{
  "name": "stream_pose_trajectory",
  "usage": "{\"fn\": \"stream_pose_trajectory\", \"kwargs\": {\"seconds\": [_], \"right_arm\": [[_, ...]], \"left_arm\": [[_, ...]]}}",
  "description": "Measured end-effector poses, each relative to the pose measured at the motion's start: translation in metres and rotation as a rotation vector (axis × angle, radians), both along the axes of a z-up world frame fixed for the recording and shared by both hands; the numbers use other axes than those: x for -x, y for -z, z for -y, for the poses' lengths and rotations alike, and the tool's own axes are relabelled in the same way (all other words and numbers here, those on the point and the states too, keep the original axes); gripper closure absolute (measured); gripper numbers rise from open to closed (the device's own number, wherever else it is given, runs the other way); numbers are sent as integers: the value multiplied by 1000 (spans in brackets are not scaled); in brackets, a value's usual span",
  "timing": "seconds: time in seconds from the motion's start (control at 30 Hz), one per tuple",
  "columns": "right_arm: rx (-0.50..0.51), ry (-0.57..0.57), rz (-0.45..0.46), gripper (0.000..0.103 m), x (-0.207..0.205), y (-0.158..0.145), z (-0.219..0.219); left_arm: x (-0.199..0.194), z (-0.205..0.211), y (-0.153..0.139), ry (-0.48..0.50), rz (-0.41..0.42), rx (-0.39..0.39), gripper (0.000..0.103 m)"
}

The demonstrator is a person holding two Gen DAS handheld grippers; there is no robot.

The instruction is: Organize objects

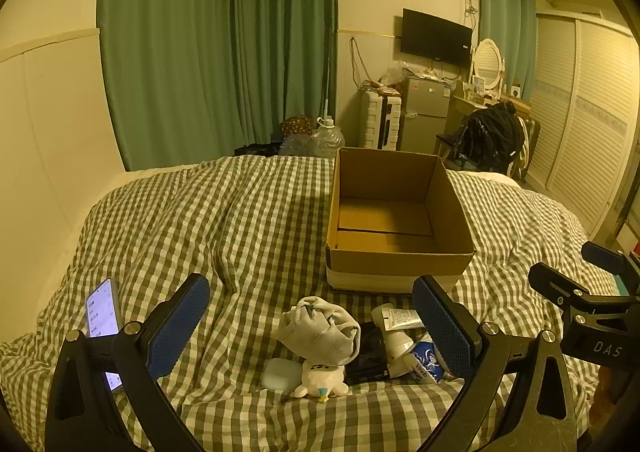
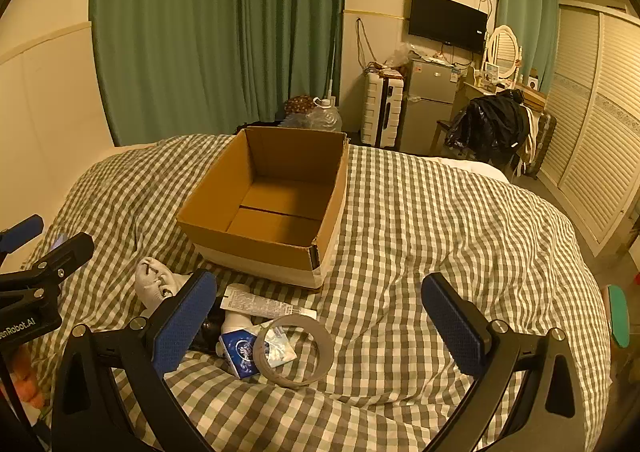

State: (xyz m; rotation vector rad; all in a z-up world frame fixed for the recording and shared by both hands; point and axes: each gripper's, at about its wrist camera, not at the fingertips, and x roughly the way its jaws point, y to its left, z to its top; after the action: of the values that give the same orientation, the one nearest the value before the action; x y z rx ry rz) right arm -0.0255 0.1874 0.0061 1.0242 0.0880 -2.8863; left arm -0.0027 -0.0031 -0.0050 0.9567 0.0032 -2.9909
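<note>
An open, empty cardboard box (image 1: 400, 252) (image 2: 256, 240) stands on the checked bed. In front of it lies a small pile: a rolled grey sock (image 1: 320, 332) (image 2: 152, 284), a small white plush toy (image 1: 322, 378), a pale earbud case (image 1: 281, 373), a white tube (image 1: 394, 322) (image 2: 260, 306), a blue tissue pack (image 1: 426, 364) (image 2: 242, 352), and a tape roll (image 2: 296, 352). My left gripper (image 1: 312, 324) is open and empty, hovering over the pile. My right gripper (image 2: 320, 324) is open and empty, with the tape roll between its fingers' line.
A lit phone (image 1: 104, 316) lies on the checked duvet (image 1: 240, 220) at the left. Beyond the bed are green curtains (image 1: 216, 44), a suitcase (image 2: 382, 112), a small fridge (image 2: 428, 104), and a chair with dark clothes (image 2: 488, 128). Slatted wardrobe doors (image 2: 600, 124) line the right.
</note>
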Motion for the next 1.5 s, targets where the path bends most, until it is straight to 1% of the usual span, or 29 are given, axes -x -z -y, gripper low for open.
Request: {"fn": "stream_pose_trajectory", "kwargs": {"seconds": [1.5], "right_arm": [[25,-20,12,0,0,2,0]], "left_arm": [[3,4,4,-8,36,-23,0]]}}
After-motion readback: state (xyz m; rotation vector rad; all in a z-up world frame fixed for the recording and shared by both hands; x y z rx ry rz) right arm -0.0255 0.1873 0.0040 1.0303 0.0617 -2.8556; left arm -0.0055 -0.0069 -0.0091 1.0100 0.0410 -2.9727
